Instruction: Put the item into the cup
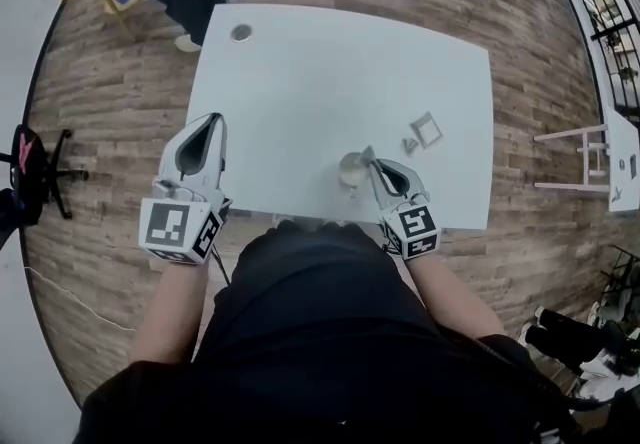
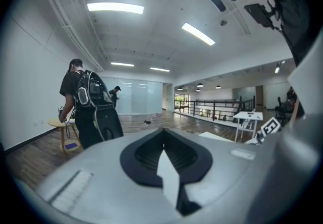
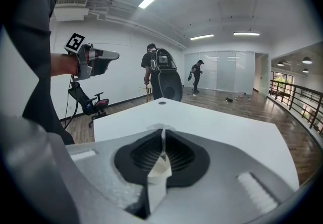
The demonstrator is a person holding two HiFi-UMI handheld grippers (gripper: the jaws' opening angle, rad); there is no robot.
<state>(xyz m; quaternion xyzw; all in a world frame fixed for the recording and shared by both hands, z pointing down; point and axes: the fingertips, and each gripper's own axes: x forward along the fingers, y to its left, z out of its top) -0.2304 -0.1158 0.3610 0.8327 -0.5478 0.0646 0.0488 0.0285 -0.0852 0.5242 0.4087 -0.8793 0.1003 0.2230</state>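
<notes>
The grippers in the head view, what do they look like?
The left gripper and right gripper are both pale grey. Each has two long jaws that taper to a point around a dark, teardrop-shaped opening. At its back end, each carries a white cube printed with black square markers. The person wears a black top.

White rectangular table (image 1: 300, 72) on brown wood-plank floor (image 1: 120, 62); black swivel chair with pink seat (image 1: 28, 157) at nine o'clock, white side table (image 1: 622, 157) at three.

Smooth matt table (image 1: 330, 62), wood-plank floor (image 1: 120, 82), matt plastic left gripper (image 1: 214, 118)
</notes>
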